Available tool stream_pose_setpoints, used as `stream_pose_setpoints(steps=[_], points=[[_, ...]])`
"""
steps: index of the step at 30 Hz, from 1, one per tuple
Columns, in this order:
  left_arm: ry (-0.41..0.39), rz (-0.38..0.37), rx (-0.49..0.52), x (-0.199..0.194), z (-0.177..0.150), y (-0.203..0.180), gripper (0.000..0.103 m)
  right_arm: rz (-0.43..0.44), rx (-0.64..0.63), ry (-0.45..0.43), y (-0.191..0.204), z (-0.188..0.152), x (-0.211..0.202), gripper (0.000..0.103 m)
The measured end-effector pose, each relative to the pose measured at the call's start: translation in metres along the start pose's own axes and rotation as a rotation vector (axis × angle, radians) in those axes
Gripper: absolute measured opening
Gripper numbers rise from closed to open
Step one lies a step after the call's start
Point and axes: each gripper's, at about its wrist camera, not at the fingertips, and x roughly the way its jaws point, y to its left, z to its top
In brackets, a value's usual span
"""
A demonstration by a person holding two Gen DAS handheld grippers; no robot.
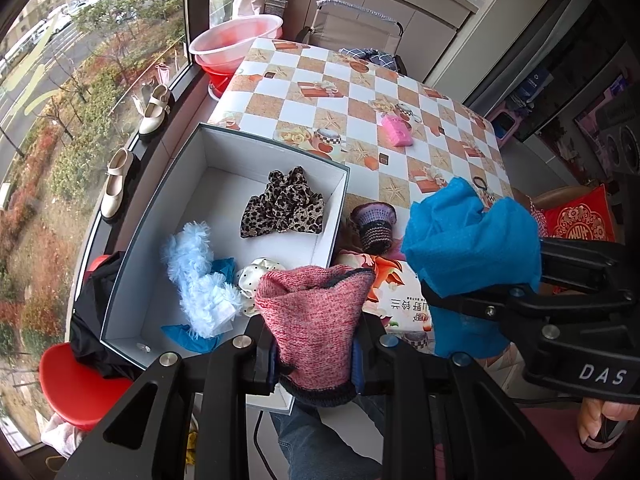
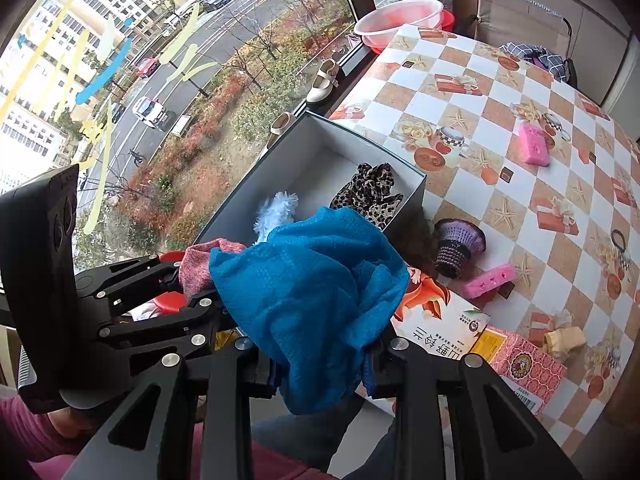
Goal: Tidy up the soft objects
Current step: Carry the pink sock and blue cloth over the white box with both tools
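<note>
The blue cloth [image 2: 308,300] covers the right gripper's fingertips and much of the white box [image 2: 316,148] (its near half), while the red stool [image 1: 76,388] runs under black fabric.

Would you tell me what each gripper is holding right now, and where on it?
The left gripper pinches a pink knit item near its dark-trimmed end. The right gripper clamps a bunched blue cloth at its lower folds.
</note>
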Motion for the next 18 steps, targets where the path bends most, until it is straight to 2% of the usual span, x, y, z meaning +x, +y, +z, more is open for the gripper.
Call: stream_pose_setpoints(steps=[18], points=[[0.001,0.000,-0.003,0.0004,0.0009,-0.0001,0.029,0.002,0.010,0.000,-0.0055,-0.0033,-0.0030,0.030]])
